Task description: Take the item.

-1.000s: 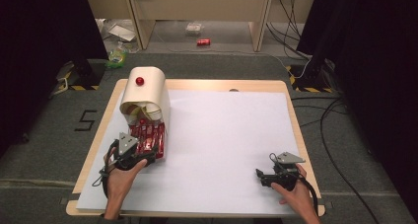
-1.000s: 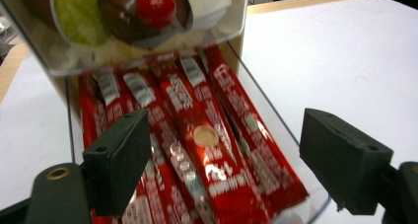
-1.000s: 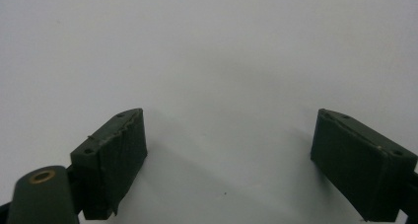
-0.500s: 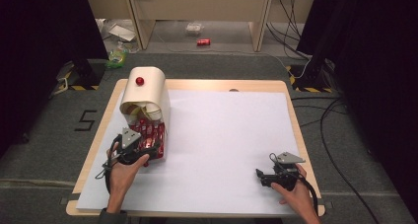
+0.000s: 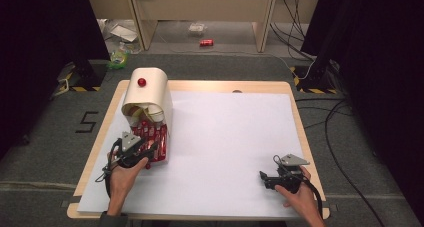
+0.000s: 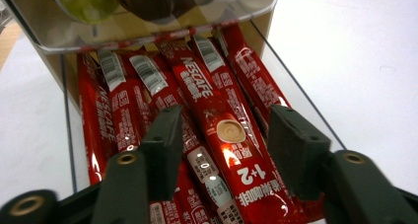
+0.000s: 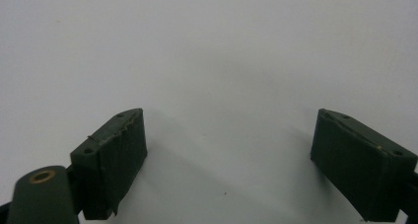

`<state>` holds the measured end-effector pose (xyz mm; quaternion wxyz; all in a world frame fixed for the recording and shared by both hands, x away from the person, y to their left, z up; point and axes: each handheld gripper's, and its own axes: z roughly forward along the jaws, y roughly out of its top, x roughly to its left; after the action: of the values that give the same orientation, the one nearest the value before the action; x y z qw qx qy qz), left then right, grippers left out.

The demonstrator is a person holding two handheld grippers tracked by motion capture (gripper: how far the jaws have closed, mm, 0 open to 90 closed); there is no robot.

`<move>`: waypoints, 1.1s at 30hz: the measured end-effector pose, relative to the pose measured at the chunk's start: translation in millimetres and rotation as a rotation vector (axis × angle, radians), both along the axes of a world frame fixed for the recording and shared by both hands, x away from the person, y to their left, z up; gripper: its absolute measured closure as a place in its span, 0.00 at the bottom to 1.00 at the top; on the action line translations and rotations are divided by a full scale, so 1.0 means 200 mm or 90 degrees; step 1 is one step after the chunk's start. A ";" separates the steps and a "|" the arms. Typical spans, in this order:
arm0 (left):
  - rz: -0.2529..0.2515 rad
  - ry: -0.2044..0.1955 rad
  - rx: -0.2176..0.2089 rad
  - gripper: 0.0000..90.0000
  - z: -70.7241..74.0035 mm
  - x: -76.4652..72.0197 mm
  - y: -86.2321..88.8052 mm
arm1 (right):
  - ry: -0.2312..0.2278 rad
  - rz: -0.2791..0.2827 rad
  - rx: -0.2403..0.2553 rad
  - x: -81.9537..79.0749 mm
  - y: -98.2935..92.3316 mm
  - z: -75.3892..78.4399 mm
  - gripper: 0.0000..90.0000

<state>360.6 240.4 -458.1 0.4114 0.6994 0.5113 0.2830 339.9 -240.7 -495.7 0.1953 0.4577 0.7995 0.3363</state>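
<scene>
Left gripper (image 6: 222, 150) straddling a red Nescafé coffee stick (image 6: 224, 135) in the clear tray (image 6: 291, 76), jaws just closing, pads not yet pressing (neighbouring sticks alongside); right gripper (image 7: 229, 160) released.

Overhead light is falling evenly on the white table sheet (image 5: 235, 137), while the room's sides are sitting in darkness. Glare is glinting off the red sachets (image 6: 231, 150) (close ones blurring slightly).
</scene>
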 end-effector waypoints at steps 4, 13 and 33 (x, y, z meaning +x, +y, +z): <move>0.007 0.004 0.011 0.62 -0.01 0.00 -0.01 | 0.000 0.000 0.000 0.00 0.00 0.00 0.16; -0.002 -0.002 -0.010 0.82 0.00 -0.01 0.03 | 0.000 0.000 0.000 0.00 0.00 0.00 0.16; -0.026 0.001 0.027 0.94 0.07 -0.08 0.09 | 0.000 0.000 -0.001 0.00 0.00 0.00 0.16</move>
<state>343.8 258.3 -444.6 0.4020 0.7184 0.4912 0.2847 339.9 -240.7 -495.7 0.1956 0.4576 0.7996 0.3361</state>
